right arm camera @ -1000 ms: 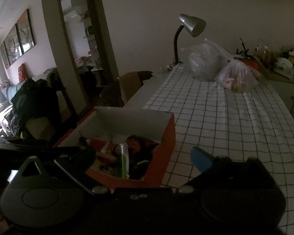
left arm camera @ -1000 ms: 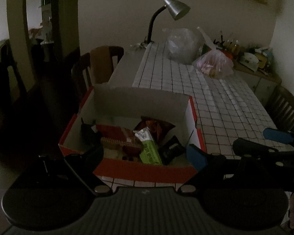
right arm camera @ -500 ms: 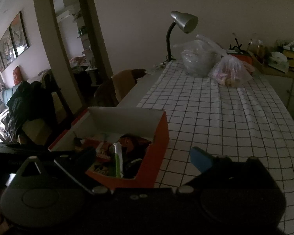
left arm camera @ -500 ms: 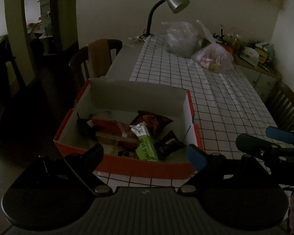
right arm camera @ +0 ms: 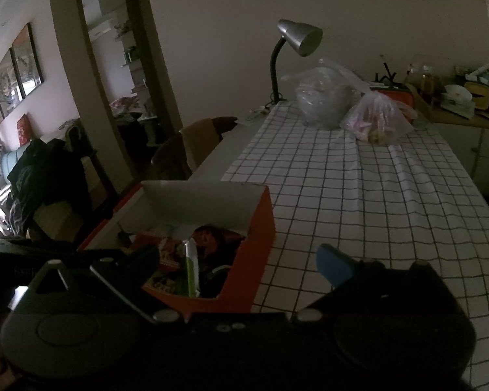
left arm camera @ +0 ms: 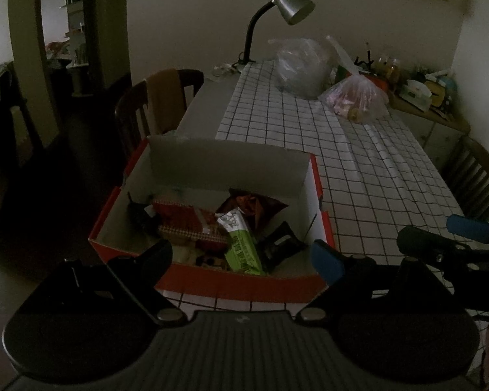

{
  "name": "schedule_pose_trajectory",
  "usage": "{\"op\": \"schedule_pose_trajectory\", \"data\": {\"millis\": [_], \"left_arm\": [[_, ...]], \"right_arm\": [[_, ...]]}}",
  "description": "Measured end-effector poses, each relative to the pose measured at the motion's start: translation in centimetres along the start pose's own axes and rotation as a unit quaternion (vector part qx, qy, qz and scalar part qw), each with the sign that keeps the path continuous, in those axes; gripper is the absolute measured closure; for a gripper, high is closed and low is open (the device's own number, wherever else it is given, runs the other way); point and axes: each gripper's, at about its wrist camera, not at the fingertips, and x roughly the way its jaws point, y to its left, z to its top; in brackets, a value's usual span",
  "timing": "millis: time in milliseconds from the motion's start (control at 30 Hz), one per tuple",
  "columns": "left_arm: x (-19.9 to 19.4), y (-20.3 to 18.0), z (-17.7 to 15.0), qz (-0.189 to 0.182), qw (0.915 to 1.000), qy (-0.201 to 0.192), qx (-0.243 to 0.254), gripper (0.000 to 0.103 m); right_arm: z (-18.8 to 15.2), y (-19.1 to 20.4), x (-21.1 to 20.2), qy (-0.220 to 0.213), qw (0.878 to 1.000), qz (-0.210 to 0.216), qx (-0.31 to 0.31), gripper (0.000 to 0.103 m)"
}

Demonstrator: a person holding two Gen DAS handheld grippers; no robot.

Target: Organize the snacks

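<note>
A red cardboard box (left arm camera: pixel 241 285) with white inner walls sits at the near left of the checked tablecloth; it also shows in the right wrist view (right arm camera: pixel 254 260). Inside lie several snacks: a green bar (left arm camera: pixel 243 249), a red packet (left arm camera: pixel 179 215), a dark brown bag (left arm camera: pixel 254 205) and a black packet (left arm camera: pixel 277 247). My left gripper (left arm camera: pixel 241 254) is open and empty, just before the box's near wall. My right gripper (right arm camera: pixel 238 260) is open and empty, over the box's right side; its fingers (left arm camera: pixel 466 228) show at the right of the left wrist view.
A grey desk lamp (left arm camera: pixel 290 3) stands at the table's far end. Two plastic bags (left arm camera: pixel 355 97) lie near it. A wooden chair (left arm camera: pixel 159 97) stands left of the table, another (left arm camera: pixel 476 176) at the right. A cluttered sideboard (right arm camera: pixel 459 104) is at the far right.
Both grippers stay open with the box in front. Both views shifted slightly between frames: down and closer half a second ago, then back up a little.
</note>
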Motion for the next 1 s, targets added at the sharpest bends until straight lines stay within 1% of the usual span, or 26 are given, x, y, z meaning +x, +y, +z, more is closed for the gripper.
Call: {"op": "schedule_pose_trajectory", "data": {"millis": [1000], "left_arm": [[0.05,-0.14,0.24,0.001,1.0000,0.000,0.002,0.011]], "right_arm": [[-0.08,-0.43,0.25,0.006,1.000,-0.008,0.009,0.000]]}}
